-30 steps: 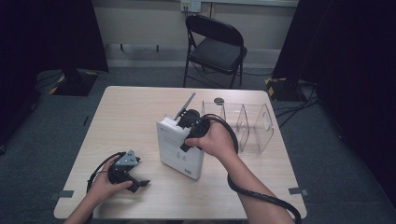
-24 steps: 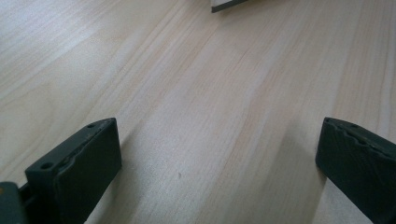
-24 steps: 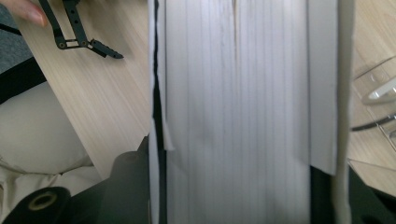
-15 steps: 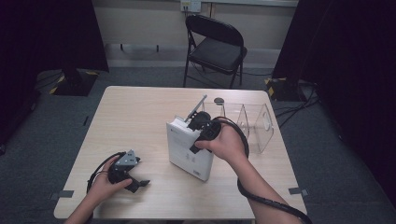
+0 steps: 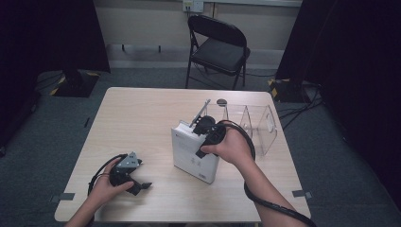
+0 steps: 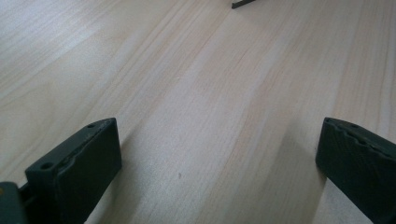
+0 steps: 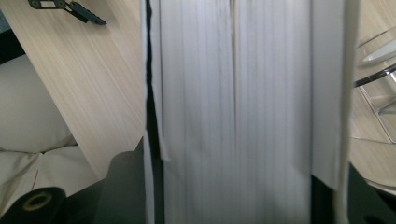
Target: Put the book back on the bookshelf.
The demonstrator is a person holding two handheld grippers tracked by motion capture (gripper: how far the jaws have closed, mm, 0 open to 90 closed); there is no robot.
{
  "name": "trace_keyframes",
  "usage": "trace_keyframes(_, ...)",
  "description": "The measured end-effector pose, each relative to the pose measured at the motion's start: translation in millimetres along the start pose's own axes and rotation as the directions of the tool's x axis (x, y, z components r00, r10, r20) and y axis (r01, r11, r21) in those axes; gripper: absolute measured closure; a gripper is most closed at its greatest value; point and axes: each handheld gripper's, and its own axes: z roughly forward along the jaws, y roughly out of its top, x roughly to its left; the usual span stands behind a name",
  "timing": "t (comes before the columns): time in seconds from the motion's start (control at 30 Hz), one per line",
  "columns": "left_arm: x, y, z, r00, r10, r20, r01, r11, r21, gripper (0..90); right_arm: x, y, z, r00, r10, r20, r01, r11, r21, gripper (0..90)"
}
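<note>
Book up on edge, heading for the rack

The right gripper (image 5: 204,130) clamps the white book (image 5: 195,151) across its pages, one jaw on each cover, its jaws having just eased a little wider. Since a second ago the book has moved right and stood up steeper, so it now sits mid-table, its top corner just beside the clear rack (image 5: 257,125) at its 2 o'clock. That likely means the slotting-in step is close. The left gripper (image 5: 135,182) rests at the table's (image 5: 142,113) 7 o'clock, jaws wide apart, nothing between them.
</note>
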Motion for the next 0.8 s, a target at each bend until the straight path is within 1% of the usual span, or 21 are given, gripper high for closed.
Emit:
trace_keyframes(0.07,0.0,0.0,0.0,1.0000,0.000,0.000,0.000,1.0000,0.001,0.0,0.1,1.9,0.8,1.0000,0.004,-0.001,-0.004,1.000,0.017,49.8)
trace_keyframes(0.13,0.0,0.0,0.0,1.0000,0.001,0.000,-0.001,1.0000,-0.001,0.0,-0.3,3.3,1.4,1.0000,-0.003,-0.002,0.003,1.000,0.031,50.5)
trace_keyframes(0.23,0.0,0.0,0.0,1.0000,0.001,0.000,-0.001,1.0000,-0.001,0.0,-0.8,3.5,1.2,0.9999,-0.011,-0.004,0.011,0.999,0.032,51.6)
trace_keyframes(0.4,0.1,0.0,0.0,1.0000,0.000,0.000,0.000,1.0000,0.000,0.0,2.0,2.2,0.6,1.0000,-0.004,0.009,0.004,1.000,0.020,52.2)
trace_keyframes(0.43,0.1,0.1,0.0,1.0000,0.001,0.000,-0.001,1.0000,-0.001,0.0,1.9,1.7,0.4,1.0000,-0.003,0.006,0.003,1.000,0.019,52.3)
trace_keyframes(0.5,0.1,0.1,0.0,1.0000,0.000,0.001,0.000,1.0000,0.000,0.0,0.8,0.1,-0.4,0.9999,0.013,0.003,-0.013,1.000,0.013,52.3)
trace_keyframes(0.53,0.2,0.1,0.0,1.0000,0.001,0.002,-0.001,1.0000,0.000,0.0,0.1,-0.7,-1.1,0.9994,0.033,-0.006,-0.033,0.999,0.012,52.3)
trace_keyframes(0.63,0.4,0.1,0.0,1.0000,0.002,0.002,-0.002,1.0000,0.000,0.0,-1.1,-4.2,-3.3,0.9991,0.041,-0.004,-0.041,0.999,0.013,52.3)
trace_keyframes(0.67,0.4,0.1,0.0,1.0000,0.002,0.002,-0.002,1.0000,0.000,0.0,-1.7,-5.5,-4.1,0.9990,0.042,-0.012,-0.042,0.999,0.010,52.3)
trace_keyframes(0.8,0.4,0.1,0.0,1.0000,0.002,0.002,-0.002,1.0000,0.000,0.0,-2.4,-10.0,-11.5,0.9985,0.054,-0.006,-0.054,0.999,0.000,52.3)
